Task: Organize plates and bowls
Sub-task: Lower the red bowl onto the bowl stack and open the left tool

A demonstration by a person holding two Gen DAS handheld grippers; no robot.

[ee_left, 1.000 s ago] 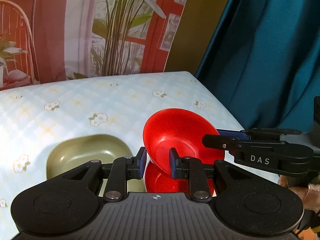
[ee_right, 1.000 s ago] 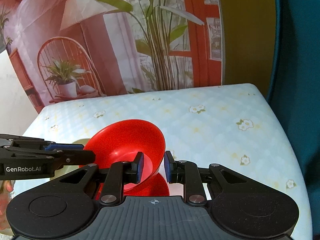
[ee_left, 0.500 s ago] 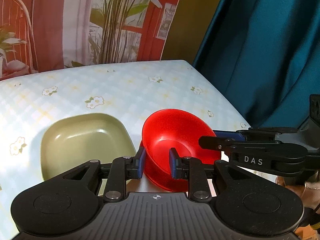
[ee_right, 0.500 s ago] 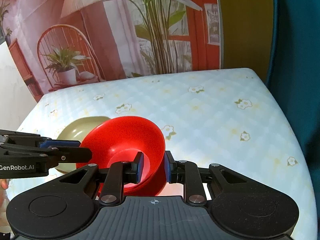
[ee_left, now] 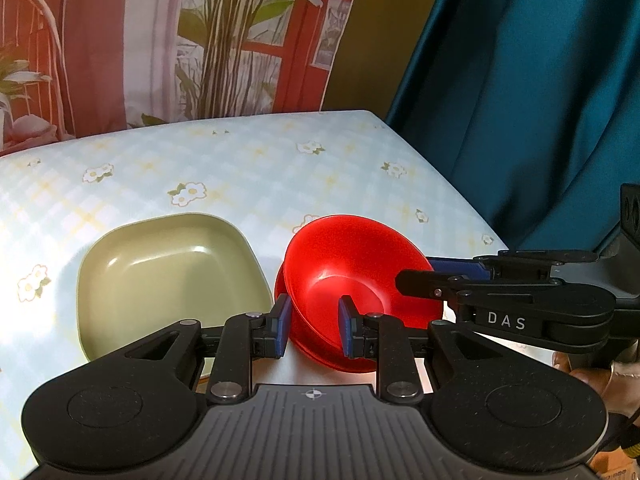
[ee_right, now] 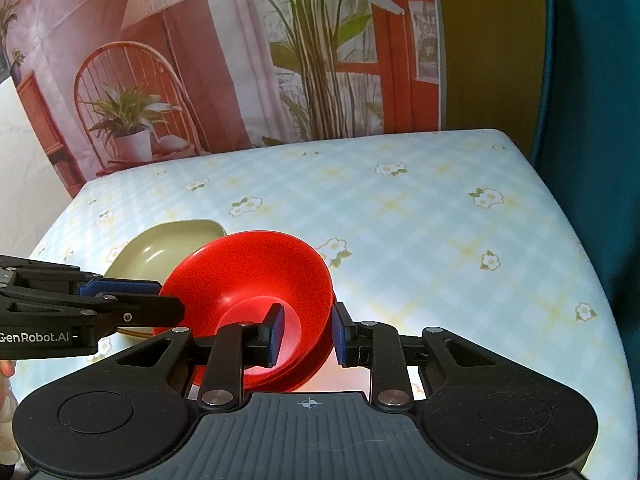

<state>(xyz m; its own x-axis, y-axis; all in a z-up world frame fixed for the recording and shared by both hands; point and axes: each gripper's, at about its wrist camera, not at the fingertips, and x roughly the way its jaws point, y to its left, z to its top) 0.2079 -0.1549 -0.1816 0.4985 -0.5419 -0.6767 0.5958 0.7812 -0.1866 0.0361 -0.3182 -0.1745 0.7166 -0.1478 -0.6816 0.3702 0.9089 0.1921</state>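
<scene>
A red bowl (ee_left: 352,272) sits nested in a second red bowl (ee_left: 320,354) on the table; both show in the right wrist view (ee_right: 256,276). My left gripper (ee_left: 312,326) straddles the bowl's near left rim with a gap between its fingers and the rim. My right gripper (ee_right: 306,334) straddles the right rim, its fingers also slightly parted. A square olive green plate (ee_left: 160,276) lies just left of the bowls and shows in the right wrist view (ee_right: 168,240).
The table (ee_right: 420,220) has a pale blue checked cloth with daisies. Its right edge runs beside a teal curtain (ee_left: 540,100). A printed backdrop (ee_right: 240,60) stands behind the far edge.
The held red bowl has come down into the lower red bowl. Both grippers' fingers have widened slightly around the rim.
</scene>
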